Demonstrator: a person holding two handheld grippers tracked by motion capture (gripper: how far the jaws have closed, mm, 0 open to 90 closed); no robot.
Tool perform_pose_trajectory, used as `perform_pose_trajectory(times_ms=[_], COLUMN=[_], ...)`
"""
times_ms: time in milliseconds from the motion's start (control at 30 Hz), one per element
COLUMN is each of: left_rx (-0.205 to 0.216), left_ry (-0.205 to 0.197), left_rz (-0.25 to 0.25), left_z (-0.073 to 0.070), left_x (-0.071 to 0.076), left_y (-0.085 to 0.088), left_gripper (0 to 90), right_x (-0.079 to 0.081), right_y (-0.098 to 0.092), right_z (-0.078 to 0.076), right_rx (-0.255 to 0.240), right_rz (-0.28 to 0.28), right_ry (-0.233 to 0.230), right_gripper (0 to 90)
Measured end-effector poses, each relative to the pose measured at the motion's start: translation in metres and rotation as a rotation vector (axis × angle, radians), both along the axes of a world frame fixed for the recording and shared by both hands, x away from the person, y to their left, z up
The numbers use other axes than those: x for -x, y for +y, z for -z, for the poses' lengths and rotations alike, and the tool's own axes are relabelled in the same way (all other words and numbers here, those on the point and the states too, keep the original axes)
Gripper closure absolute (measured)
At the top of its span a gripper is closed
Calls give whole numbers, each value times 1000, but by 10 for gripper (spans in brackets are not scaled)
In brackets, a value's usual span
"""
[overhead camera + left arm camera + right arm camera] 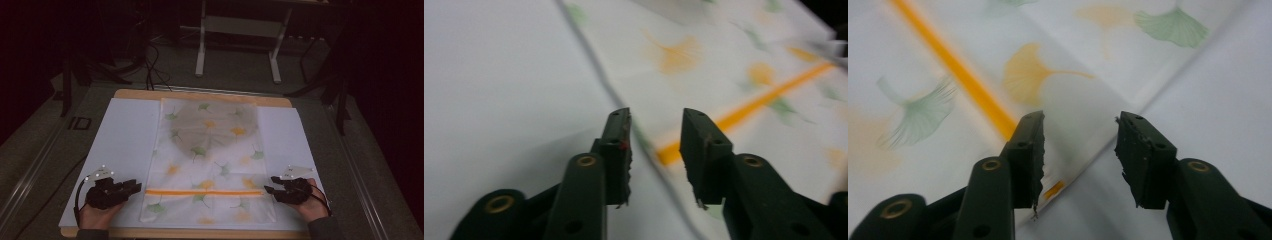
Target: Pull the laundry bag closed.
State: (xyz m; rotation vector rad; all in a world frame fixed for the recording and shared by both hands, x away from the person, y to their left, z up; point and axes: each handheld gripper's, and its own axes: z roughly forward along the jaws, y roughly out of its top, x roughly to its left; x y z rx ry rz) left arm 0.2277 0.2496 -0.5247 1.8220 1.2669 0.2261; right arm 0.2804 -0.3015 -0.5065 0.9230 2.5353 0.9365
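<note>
Printed cloth bag flat on a white-covered tabletop, both tools spread at its sides.

High view: the thin, matte bag (207, 160), rectangular and patterned with green and orange fan-shaped leaves, lies flat in the middle of the tabletop (125, 135), an orange zipper strip (202, 192) running across near its close end; the left tool (131, 188) and right tool (270, 186) sit just beside its two side edges. Left gripper view: the blocky black jaws stand spread, nothing between them, over the bag's (704, 55) edge where the strip (749, 105) ends. Right gripper view: the jaws are spread and empty above the bag's (1058, 75) soft creased edge and the strip (955, 65).
</note>
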Motion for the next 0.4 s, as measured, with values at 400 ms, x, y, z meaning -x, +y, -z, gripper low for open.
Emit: perform_pose_trajectory(times_ms=[400], left_rx=[-353], left_ry=[-72], left_rz=[-266], left_z=[16], left_x=[-17], left_y=[-11], left_gripper=[445], right_x=[-20], right_y=[-19], right_z=[27], right_rx=[-118], right_rz=[335], right_ry=[-35], right_gripper=[379])
